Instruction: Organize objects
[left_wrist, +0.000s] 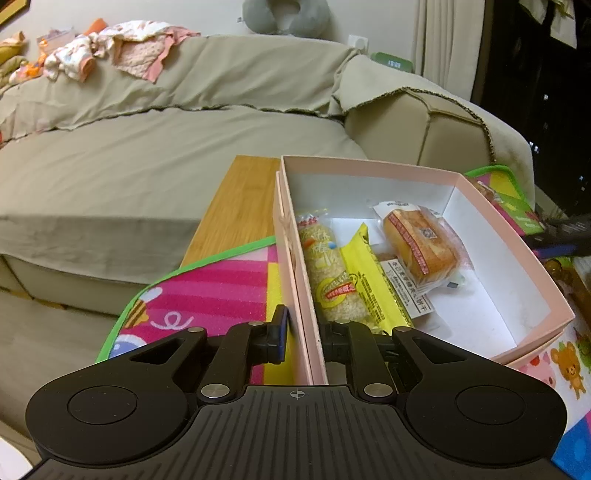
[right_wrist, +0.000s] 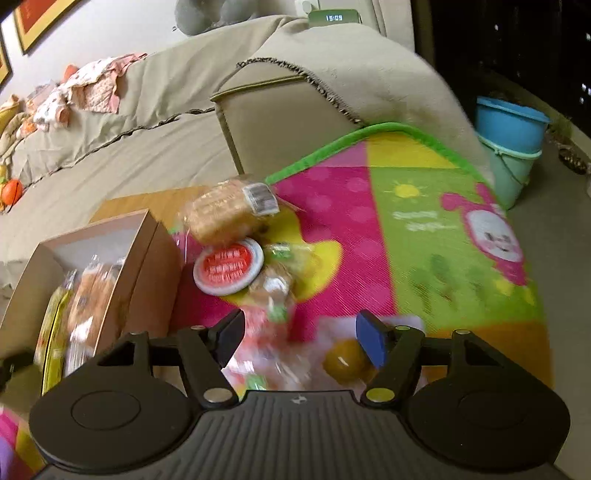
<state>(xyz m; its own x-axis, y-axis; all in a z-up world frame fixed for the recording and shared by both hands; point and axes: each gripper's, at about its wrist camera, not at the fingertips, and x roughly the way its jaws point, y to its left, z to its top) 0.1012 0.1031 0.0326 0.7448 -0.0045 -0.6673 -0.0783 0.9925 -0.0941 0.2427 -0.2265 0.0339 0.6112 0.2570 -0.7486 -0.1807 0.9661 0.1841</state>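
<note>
My left wrist view sits close over the pink box (left_wrist: 480, 236), facing the sofa (left_wrist: 147, 158). My right wrist view looks down over the play mat (right_wrist: 424, 229); both share box, mat and sofa.

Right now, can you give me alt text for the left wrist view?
The left gripper is clamped on the near wall of an open pink box holding a rice cracker pack, a yellow snack packet and a wrapped cake. The box sits on a colourful play mat, with a beige sofa behind.
</note>
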